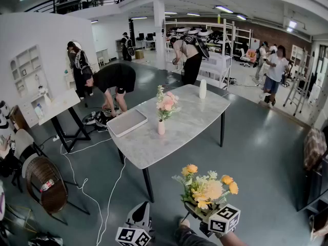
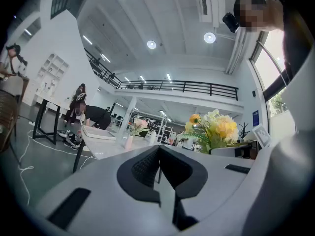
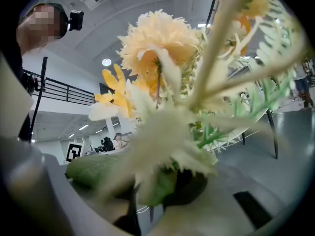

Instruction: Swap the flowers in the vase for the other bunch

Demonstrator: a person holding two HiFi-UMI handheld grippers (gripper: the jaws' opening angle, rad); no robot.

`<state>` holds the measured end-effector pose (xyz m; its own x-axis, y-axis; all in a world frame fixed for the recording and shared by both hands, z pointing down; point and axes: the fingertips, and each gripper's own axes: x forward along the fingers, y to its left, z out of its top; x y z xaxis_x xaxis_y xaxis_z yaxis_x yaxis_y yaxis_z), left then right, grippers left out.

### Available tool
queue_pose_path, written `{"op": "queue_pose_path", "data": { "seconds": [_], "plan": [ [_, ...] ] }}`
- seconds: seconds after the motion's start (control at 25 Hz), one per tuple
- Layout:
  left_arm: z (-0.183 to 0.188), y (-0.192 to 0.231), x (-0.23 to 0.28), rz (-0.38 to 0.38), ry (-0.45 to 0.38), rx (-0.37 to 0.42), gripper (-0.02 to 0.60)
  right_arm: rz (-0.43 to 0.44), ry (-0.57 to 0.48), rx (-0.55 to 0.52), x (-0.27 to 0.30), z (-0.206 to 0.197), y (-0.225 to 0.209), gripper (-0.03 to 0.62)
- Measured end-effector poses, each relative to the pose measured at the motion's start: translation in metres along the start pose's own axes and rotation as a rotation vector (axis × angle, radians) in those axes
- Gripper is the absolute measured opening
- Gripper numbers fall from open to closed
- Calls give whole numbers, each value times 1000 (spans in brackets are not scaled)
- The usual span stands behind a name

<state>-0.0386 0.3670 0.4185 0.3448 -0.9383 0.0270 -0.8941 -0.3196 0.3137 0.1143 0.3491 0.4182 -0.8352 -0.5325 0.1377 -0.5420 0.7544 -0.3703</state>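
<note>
Nearest: yellow bunch (image 1: 207,188), lower right of the head view, stems clamped in my right hand-held gripper (image 1: 193,208). The blooms fill that gripper's own view. Left hand-held gripper (image 1: 139,220), bottom centre, clenched on nothing. Pink bunch (image 1: 166,104) stands upright in the vase (image 1: 161,127), mid-frame on the desk (image 1: 184,132), well apart from me. Tray (image 1: 126,122) at the desk's left end.

Risks, as I judge them:
- Vase is slim and looks light. Pulling the pink stems could lift or tip it, and the left jaws must open first.
- Yellow heads look heavy above the grip, so the bunch may droop or slip.
- Cable (image 1: 109,198) on the floor by the desk leg is a trip hazard.

Writing: none legible, only square markers on the cubes (image 1: 224,219).
</note>
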Motion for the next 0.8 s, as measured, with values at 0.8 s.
{"op": "queue_pose_path", "data": {
  "seconds": [0.8],
  "plan": [
    [-9, 52, 160, -37, 55, -7, 14, -5, 32, 5, 95, 35, -111, 101]
  ]
}}
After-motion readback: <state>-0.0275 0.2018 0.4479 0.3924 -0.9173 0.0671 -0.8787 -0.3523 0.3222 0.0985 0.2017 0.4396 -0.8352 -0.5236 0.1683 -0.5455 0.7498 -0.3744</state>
